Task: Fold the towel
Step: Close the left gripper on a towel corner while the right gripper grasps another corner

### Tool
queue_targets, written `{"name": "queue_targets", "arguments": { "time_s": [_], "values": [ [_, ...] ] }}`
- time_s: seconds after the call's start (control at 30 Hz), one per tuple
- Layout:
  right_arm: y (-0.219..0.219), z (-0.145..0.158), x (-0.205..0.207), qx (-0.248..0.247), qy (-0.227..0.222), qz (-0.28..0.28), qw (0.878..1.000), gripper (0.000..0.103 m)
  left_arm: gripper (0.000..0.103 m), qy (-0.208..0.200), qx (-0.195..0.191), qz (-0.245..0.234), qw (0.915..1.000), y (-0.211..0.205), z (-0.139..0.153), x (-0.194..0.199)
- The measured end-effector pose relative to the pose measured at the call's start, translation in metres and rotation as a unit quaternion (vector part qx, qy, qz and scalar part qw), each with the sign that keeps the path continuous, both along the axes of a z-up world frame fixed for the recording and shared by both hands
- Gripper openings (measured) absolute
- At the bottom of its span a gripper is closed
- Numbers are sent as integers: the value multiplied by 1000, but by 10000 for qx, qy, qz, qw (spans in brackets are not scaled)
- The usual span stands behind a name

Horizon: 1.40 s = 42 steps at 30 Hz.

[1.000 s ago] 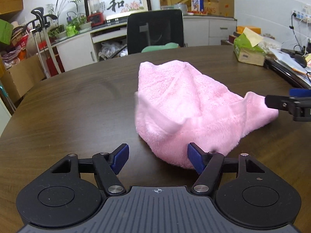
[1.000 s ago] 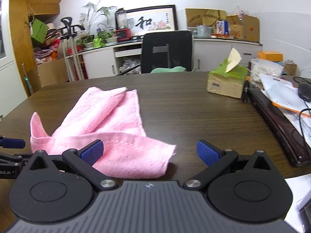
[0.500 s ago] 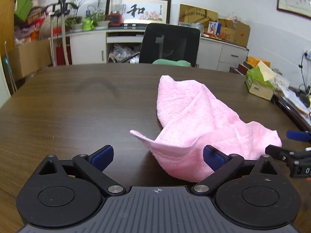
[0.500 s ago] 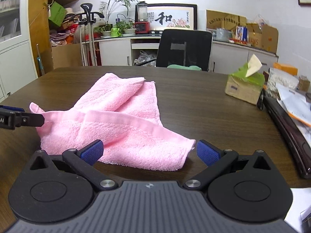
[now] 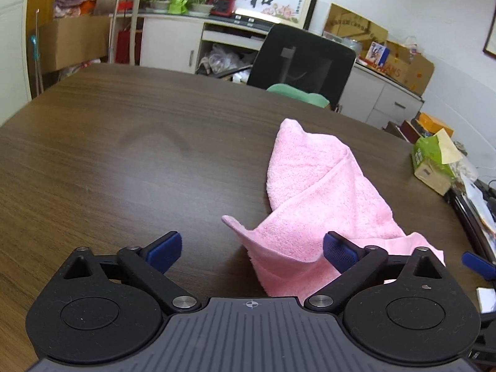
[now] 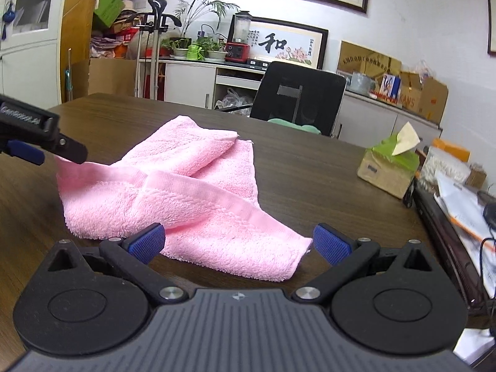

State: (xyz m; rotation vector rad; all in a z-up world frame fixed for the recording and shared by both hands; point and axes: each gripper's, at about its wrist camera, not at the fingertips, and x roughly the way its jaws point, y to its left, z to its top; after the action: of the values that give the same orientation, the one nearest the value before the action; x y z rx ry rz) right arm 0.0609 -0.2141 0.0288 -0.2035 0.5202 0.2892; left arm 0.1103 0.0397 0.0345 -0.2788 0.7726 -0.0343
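A pink towel (image 5: 325, 192) lies crumpled and loosely doubled on the dark wooden table (image 5: 124, 170). My left gripper (image 5: 251, 249) sits low at the towel's near-left end. Its jaws are closing, a raised towel corner stands between them near the right pad, and neither pad presses on it. My right gripper (image 6: 238, 243) stands open over the towel (image 6: 192, 186), whose near edge lies between the fingers untouched. The left gripper (image 6: 52, 152) shows at the towel's left tip in the right wrist view. One right-gripper pad (image 5: 477, 265) peeks in at the left view's right edge.
A green tissue box (image 6: 387, 167) stands on the table to the right of the towel. Papers, cables and a dark flat case (image 6: 449, 217) crowd the right edge. A black office chair (image 5: 300, 62) is at the far side. The table's left half (image 5: 93, 155) is bare wood.
The towel, humped up a second ago, has sunk lower and flatter. My left jaws stand wider than a second ago. Both grippers have rolled and shifted along the near side.
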Motion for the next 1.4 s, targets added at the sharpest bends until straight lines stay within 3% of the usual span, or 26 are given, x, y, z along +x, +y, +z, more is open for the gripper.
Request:
{"name": "queue_targets", "arguments": {
  "time_s": [0.07, 0.2, 0.33, 0.5, 0.57, 0.93, 1.03, 1.23, 1.4],
  "values": [
    [-1, 1, 1, 51, 44, 6, 10000, 103, 73, 50, -99, 4, 9999, 1, -2, 2],
    [-7, 4, 3, 215, 137, -63, 9997, 103, 62, 77, -89, 21, 9999, 1, -4, 3],
    [-13, 6, 4, 315, 127, -144, 9993, 103, 31, 118, -88, -132, 9998, -1, -5, 1],
    [-19, 8, 7, 398, 123, -265, 9988, 103, 18, 40, -38, -195, 9998, -4, -1, -4],
    [-21, 8, 7, 406, 120, -289, 9987, 103, 6, -17, 15, -182, 9998, -4, 1, -6],
    [-42, 11, 14, 703, 150, -582, 9957, 103, 3, -115, 89, -239, 9996, 2, 5, -12],
    [-55, 9, 21, 1083, 385, -647, 9913, 103, 3, -141, 105, -273, 9995, 1, 6, -14],
    [-89, -5, 38, 2290, 848, -817, 9663, 103, 3, -269, 13, -375, 9989, 2, 10, -17],
    [-107, -24, 53, 2853, 1116, -915, 9475, 100, 3, -180, -6, -387, 9991, 1, 7, -15]
  ]
}}
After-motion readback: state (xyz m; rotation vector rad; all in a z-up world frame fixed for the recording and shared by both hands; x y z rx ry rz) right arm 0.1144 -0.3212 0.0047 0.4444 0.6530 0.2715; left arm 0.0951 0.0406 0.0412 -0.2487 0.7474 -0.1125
